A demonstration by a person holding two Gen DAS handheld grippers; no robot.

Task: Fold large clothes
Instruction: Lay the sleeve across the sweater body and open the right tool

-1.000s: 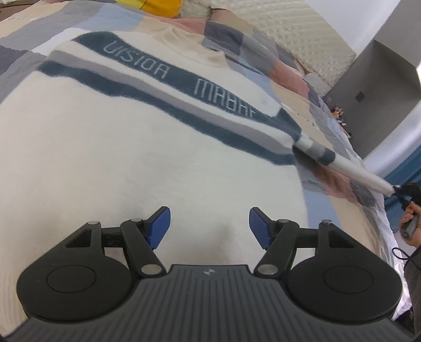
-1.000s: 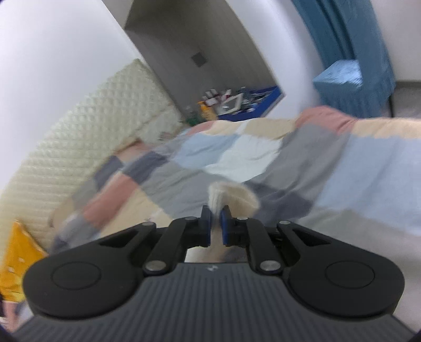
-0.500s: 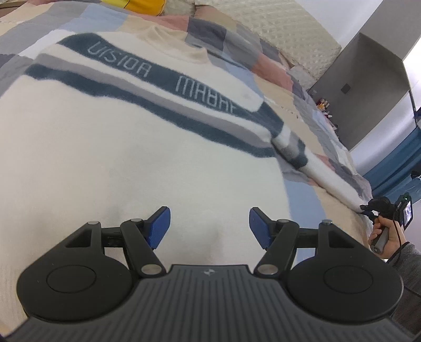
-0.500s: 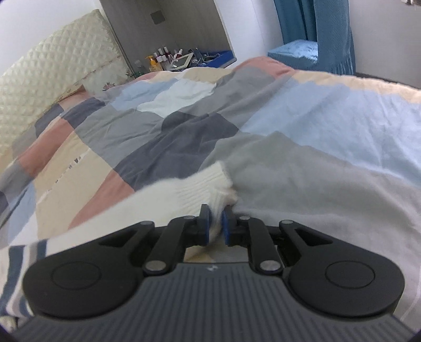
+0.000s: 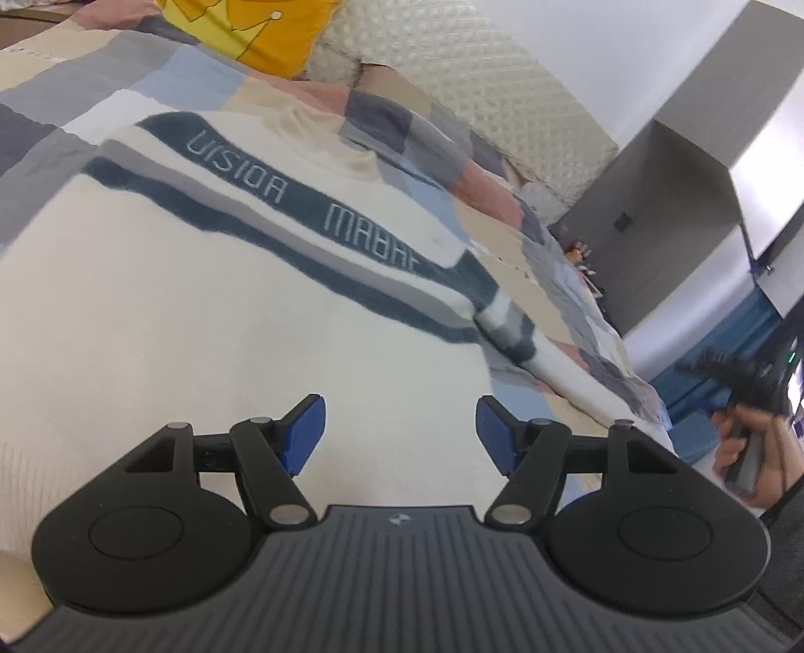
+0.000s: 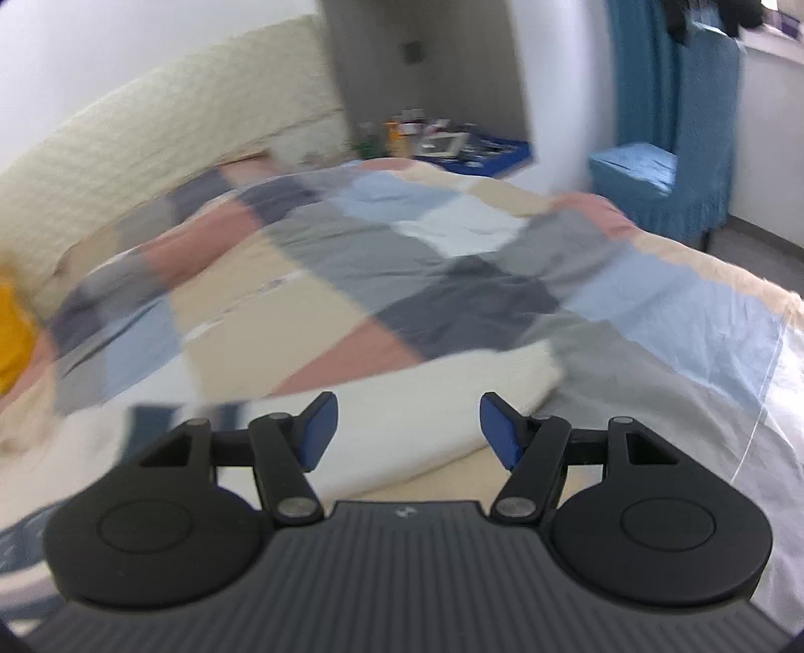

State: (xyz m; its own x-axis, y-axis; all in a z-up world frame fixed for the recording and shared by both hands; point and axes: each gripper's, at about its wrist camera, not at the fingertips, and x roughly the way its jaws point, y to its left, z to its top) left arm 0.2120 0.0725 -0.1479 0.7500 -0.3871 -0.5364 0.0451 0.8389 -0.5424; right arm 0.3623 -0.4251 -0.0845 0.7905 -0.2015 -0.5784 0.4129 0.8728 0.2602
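Yellow pillow (image 5: 261,30): far left at the head of the bed, clear of the work.
Sweater (image 5: 211,281): spread face up on the patchwork quilt (image 5: 65,85), collar at the far end, dark stripes and lettering across the chest; its body fills the left and middle of the left wrist view.
Left gripper (image 5: 399,432): poised over the lower body of the sweater, jaws wide, nothing between them and no pad pressing on the knit.
Sleeve (image 6: 442,397): runs out from the shoulder toward the right and lies flat on the quilt, cuff end pointing right, near the bed's right side.
Right gripper (image 6: 404,427): above the sleeve, near the cuff; jaws are opening, the cloth lying below the gap and not pinched.
Hand (image 5: 748,452): at the far right edge of the left wrist view, holding the handle of the right gripper.
Step, as I judge it: sleeve laid out straight, folding inward not yet begun.
Risk, sleeve: it lies close to the bed's right edge; a careless brush from the gripper could drag the cuff over the side.
Risk, pick-up: the thick knit sits on a loose quilt, so closing too low could pinch quilt with sleeve.
Risk, body: a one-sided pull could skew the sweater.
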